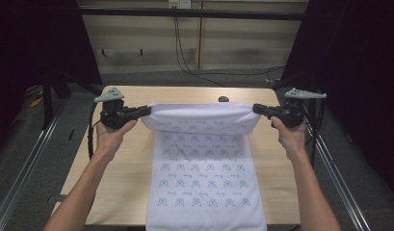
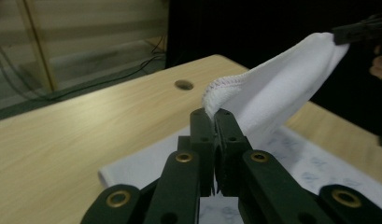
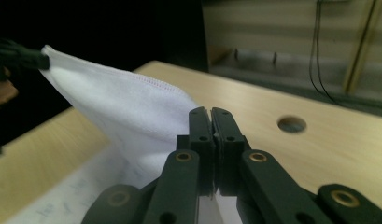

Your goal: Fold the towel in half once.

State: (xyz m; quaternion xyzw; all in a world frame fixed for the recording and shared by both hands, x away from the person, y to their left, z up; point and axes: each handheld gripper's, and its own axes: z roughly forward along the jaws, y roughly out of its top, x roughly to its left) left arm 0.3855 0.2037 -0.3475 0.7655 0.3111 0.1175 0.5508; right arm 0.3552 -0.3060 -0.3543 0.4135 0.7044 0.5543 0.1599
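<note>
The left tool (image 1: pixel 145 111) and right tool (image 1: pixel 258 109) each pinch a far corner of the white blue-patterned cloth (image 1: pixel 202 178), raised above the light wooden worktop (image 1: pixel 127 163); its near part lies flat.

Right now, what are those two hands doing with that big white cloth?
A person is holding a claw in each hand. The left claw is shut on one far corner of the white cloth, and the right claw is shut on the other. The far edge is lifted above the wooden table, stretched between the claws, while the near part lies flat, its little blue pattern facing up. It looks like a fold is starting.
</note>
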